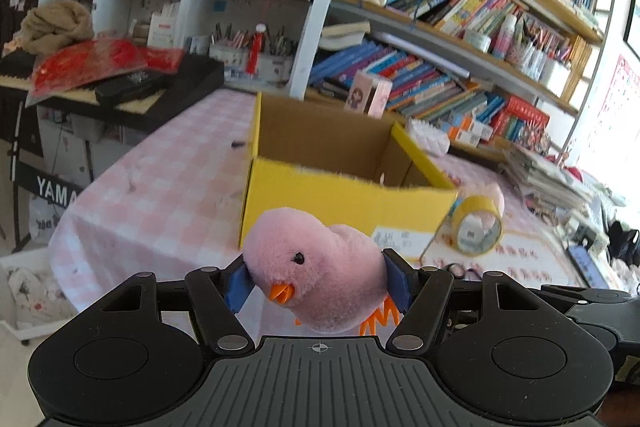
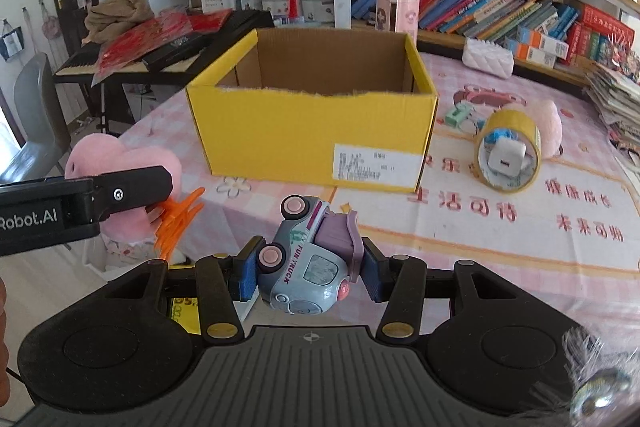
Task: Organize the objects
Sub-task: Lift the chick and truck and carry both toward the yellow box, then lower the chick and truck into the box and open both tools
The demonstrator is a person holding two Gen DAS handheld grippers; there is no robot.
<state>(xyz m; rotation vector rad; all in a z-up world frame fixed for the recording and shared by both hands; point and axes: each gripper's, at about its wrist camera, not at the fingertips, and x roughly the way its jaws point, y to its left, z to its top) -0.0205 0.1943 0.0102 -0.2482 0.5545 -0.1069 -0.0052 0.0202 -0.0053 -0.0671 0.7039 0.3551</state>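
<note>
- Clamped between the blue pads of the left gripper (image 1: pixel 318 281), one pink plush chick (image 1: pixel 316 269) with a black bead eye, an orange beak and orange plastic feet hangs in the air short of the table edge, its fuzzy body squeezed at both sides.
- Beside it, the right gripper (image 2: pixel 310 269) is closed on one small grey-blue toy truck (image 2: pixel 306 259) lettered "FUN TRUCK", tipped on its side with two pink wheels showing on the upper side and a lilac rear part against the right pad.
- From the right wrist view, the left gripper's black finger reaches in level from the left, the chick pinned under it and its orange feet dangling below.
- Both grippers are held side by side, pointing toward one open yellow cardboard box (image 2: pixel 312 131), corrugated brown inside, with a white shipping label on its front wall; it stands on the table (image 2: pixel 500 239), just beyond both toys.
- Right of the box lies one roll of yellow tape (image 2: pixel 508 153) on its side, with what appears to be a white charger plug inside its core.
- Behind the roll sits a second pink plush shape (image 2: pixel 546 129), too hidden to identify.
- A pink-and-white checked cloth covers the table; crowded bookshelves (image 2: pixel 480 3) line the wall behind.
</note>
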